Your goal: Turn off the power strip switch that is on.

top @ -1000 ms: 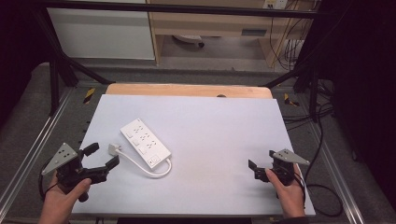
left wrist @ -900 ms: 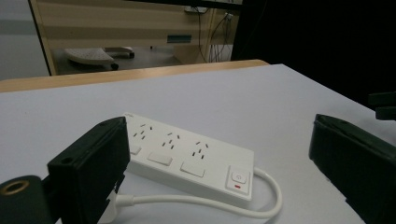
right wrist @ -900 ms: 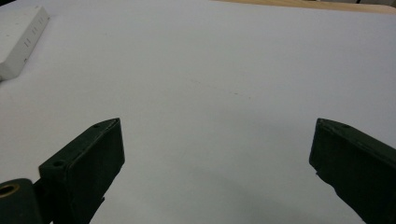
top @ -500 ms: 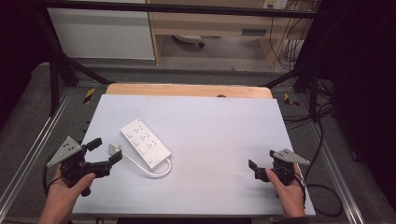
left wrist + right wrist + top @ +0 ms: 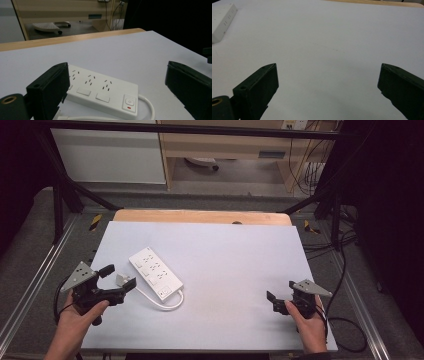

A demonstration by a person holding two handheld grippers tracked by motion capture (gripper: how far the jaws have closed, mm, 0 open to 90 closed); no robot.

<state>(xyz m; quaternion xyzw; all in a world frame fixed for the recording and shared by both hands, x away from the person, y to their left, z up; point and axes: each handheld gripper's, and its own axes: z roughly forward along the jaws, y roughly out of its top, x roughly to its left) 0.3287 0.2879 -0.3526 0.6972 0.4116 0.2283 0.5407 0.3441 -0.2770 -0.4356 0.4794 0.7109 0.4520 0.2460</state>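
A white power strip [image 5: 156, 274] lies left of centre on the white table [image 5: 235, 255], turned diagonally, with its switch end toward me. Its short white cable [image 5: 167, 305] loops round the near end to a plug [image 5: 121, 279] on its left. My left gripper [image 5: 119, 278] is open, and the plug lies between or just past its jaws. In the left gripper view the power strip [image 5: 100, 90] sits close ahead of the left gripper [image 5: 116, 67], nearer the left jaw. At the table's near right my right gripper [image 5: 276, 302] is open over bare table, as the right gripper [image 5: 328, 66] view confirms.
A wooden strip [image 5: 200, 216] borders the table's far edge. Metal frame rails [image 5: 37, 270] run along both sides, with dark floor and cables [image 5: 345, 330] at the right. The power strip's end [image 5: 223, 21] shows at the far left of the right gripper view.
My left gripper has moved right and forward toward the power strip, and its jaws now reach the plug. The right gripper has stayed in place.
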